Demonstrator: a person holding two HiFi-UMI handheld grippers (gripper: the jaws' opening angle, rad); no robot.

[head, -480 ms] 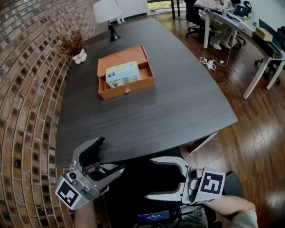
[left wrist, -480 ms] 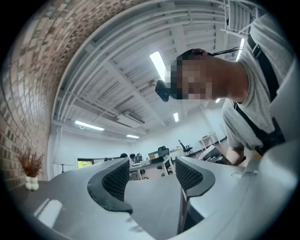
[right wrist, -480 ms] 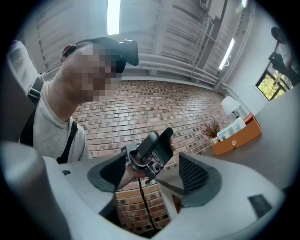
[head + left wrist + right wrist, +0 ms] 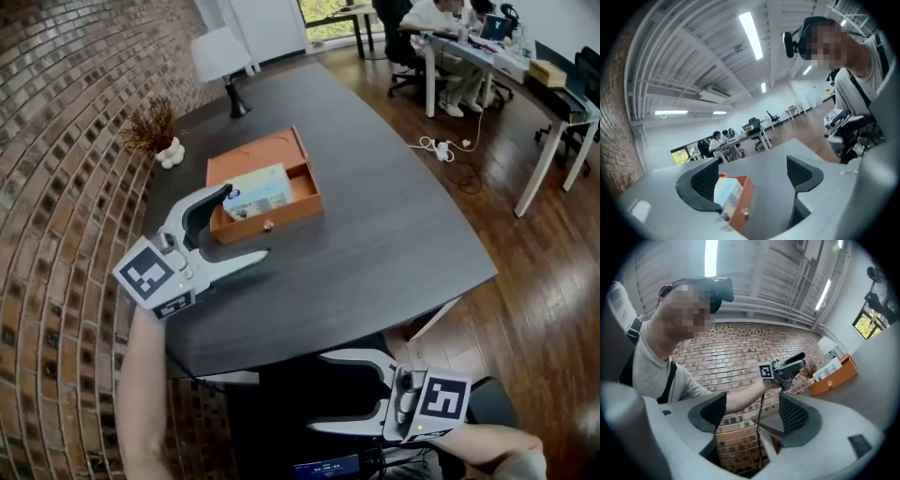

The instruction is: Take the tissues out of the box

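An orange open box (image 4: 302,183) sits on the dark table (image 4: 375,234), with a pale blue tissue pack (image 4: 255,193) lying in it. My left gripper (image 4: 244,222) is held over the table just in front of the box, its jaws open and empty. In the left gripper view the tissue pack (image 4: 726,199) and the box (image 4: 743,204) show low between the jaws, nearer the left one, still some way ahead of my left gripper (image 4: 750,180). My right gripper (image 4: 319,392) hangs open below the table's near edge. From my right gripper (image 4: 752,413) the box (image 4: 834,375) is far off.
A white lamp (image 4: 220,56) and a dried plant in a white vase (image 4: 159,131) stand at the table's far left by the brick wall (image 4: 56,187). Office desks with seated people (image 4: 441,28) and a floor cable (image 4: 441,145) lie beyond the table on the right.
My left gripper has risen from below the table's near edge and moved forward over the table, close to the orange box. The right gripper has stayed low.
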